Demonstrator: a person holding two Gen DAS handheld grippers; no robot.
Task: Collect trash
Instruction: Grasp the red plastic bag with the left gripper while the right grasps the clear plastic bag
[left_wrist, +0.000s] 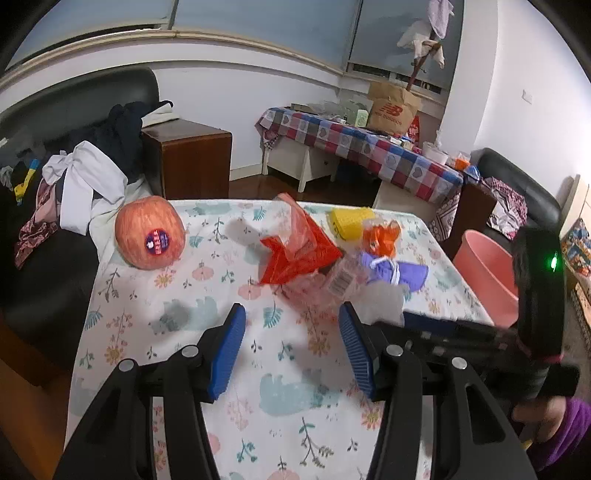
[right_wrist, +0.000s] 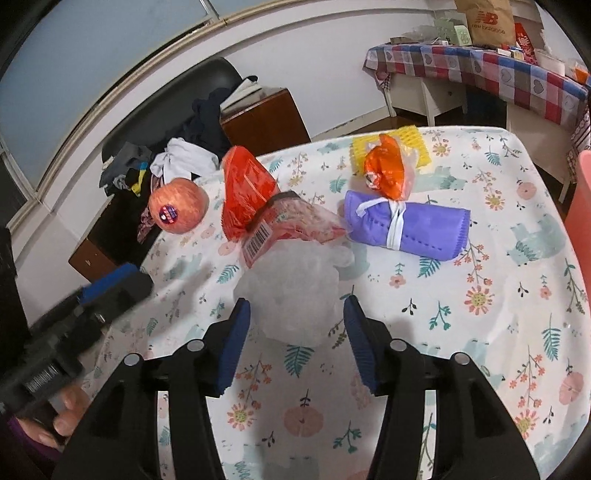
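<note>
On the floral-clothed table (left_wrist: 177, 350) lies a heap: a red plastic bag (left_wrist: 295, 251), a clear packet with a barcode (left_wrist: 340, 280), an orange wrapper (left_wrist: 380, 236) and a yellow foam net (left_wrist: 351, 218). My left gripper (left_wrist: 291, 306) stands open over bare cloth, short of the heap. My right gripper (right_wrist: 295, 301) is open, and a crumpled white wad (right_wrist: 295, 291) rests on the table between its fingertips. The same red bag (right_wrist: 247, 188) and barcode packet (right_wrist: 288, 225) lie just beyond the wad. The left gripper (right_wrist: 110, 284) shows blurred at the left edge.
An apple with a sticker (left_wrist: 149, 236) sits near the table's far left corner. A purple rolled cloth tied with white (right_wrist: 410, 225) lies right of the heap. A pink bin (left_wrist: 484, 273) stands off the table's right edge. Clothes cover a dark sofa (left_wrist: 55, 177) at the left.
</note>
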